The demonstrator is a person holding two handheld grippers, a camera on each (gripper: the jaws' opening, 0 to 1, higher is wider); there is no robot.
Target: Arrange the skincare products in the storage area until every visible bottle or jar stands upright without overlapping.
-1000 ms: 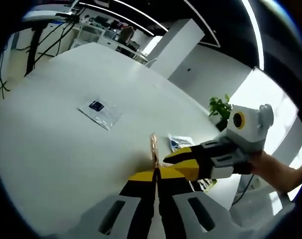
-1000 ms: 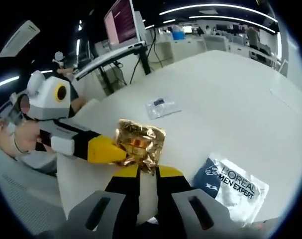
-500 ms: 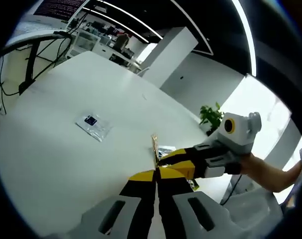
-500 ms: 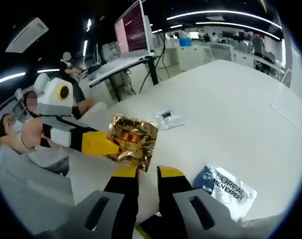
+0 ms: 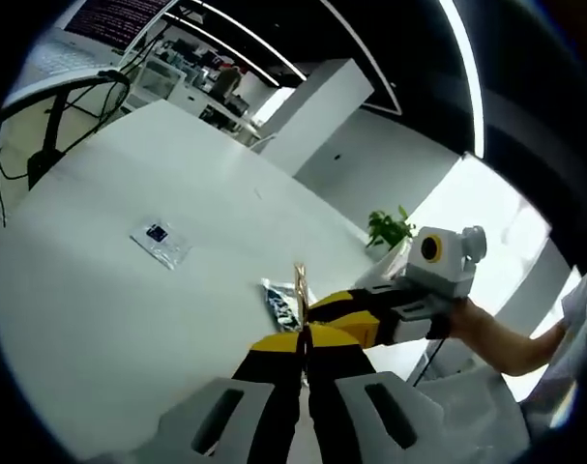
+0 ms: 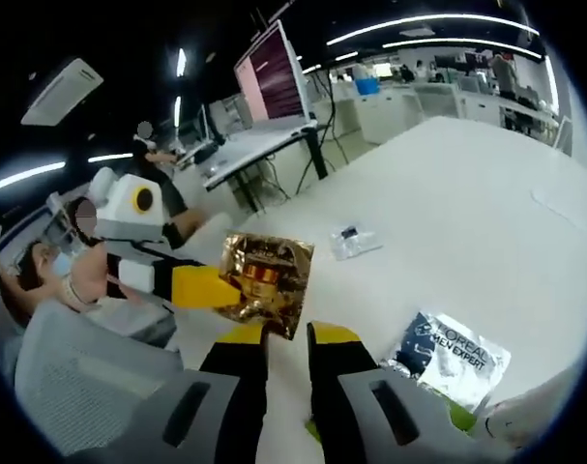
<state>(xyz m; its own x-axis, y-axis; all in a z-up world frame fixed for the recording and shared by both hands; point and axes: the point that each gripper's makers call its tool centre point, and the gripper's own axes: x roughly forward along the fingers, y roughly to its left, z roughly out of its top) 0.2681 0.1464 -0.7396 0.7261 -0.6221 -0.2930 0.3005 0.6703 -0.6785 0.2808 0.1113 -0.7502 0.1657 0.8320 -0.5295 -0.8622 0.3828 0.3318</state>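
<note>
A crinkled gold foil sachet [image 6: 266,280] hangs in the air above the white table [image 6: 467,213]. My left gripper [image 6: 220,290] is shut on its left edge. In the left gripper view the sachet [image 5: 299,290] is edge-on, rising from between my left gripper's [image 5: 304,336] closed yellow tips. My right gripper [image 6: 286,333] is open, its tips just below the sachet's lower corner and not pinching it. It reaches in from the right [image 5: 322,311] in the left gripper view. A silver and blue L'Oreal sachet [image 6: 448,356] lies flat on the table.
A small clear sachet [image 5: 161,240] with a dark label lies further out on the table [image 5: 100,309]. A person's hand [image 6: 80,285] holds the left gripper beside a grey chair [image 6: 71,377]. Desks with a monitor [image 6: 274,72] stand beyond. A potted plant [image 5: 388,230] stands past the far edge.
Both views have pulled back from the table, so it looks smaller and lower. The gold sachet stays in my left gripper. The L'Oreal sachet has come into the left gripper view.
</note>
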